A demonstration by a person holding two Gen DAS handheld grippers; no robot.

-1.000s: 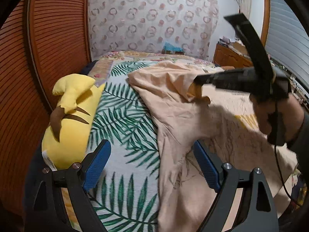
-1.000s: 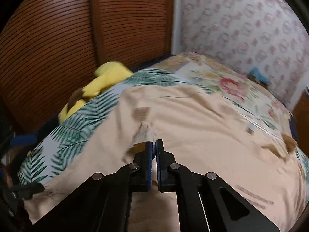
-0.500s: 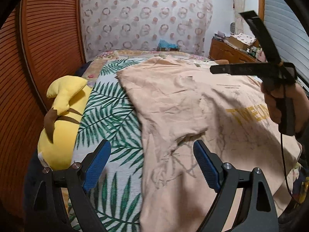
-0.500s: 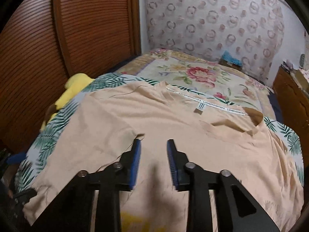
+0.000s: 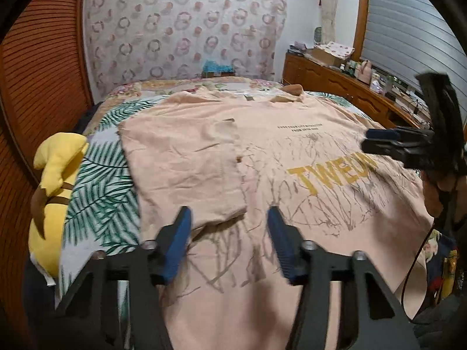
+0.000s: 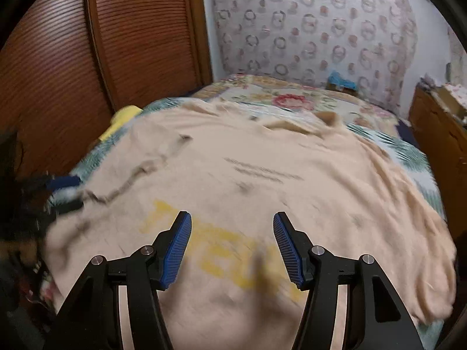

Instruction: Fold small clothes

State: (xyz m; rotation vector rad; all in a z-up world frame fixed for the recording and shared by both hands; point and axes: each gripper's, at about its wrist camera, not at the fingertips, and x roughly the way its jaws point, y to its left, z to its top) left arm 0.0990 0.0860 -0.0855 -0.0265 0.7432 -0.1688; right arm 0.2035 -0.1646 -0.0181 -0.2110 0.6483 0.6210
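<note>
1. Left tool (image 5: 229,243) hangs over the near edge of the sleeve flap, its blue fingers (image 5: 178,242) closing with nothing pinched between them yet; the pads press on no cloth.
2. Right tool (image 6: 232,246) hovers above the yellow lettering, jaws opening and empty, so the shirt lies released on the bed.
3. Peach T-shirt (image 5: 292,175) is spread front up across the leaf-print bedspread (image 5: 102,192), collar toward the far wall. Its left side is already turned inward over the chest, likely the first lengthwise fold.
4. By my reading, the left tool sits at the flap's lower corner to smooth or re-grip that edge, while the right tool is placed to go for the unfolded side.
5. Yellow plush toy (image 5: 55,180) lies beside the shirt at the bed's edge, apart from it.
6. Right-wrist view is blurred, so the print and creases there are hard to read; the shirt's near hem is cut off below both tools.
</note>
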